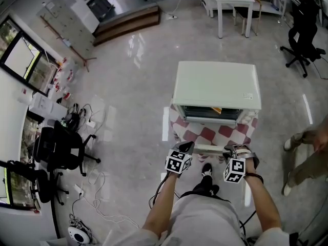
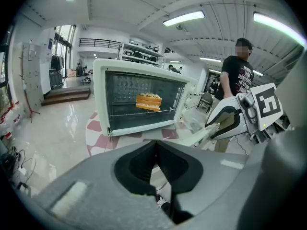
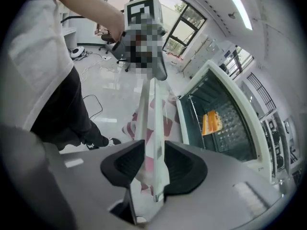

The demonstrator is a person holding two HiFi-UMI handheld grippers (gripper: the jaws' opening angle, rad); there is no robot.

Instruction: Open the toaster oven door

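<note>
The right gripper is clenched on the white door handle, low in the middle of its view. The left gripper is closed on nothing, just beside the handle's other end. Right of centre in the head view, the toaster oven stands on a checked worktop, its door swung down.
</note>
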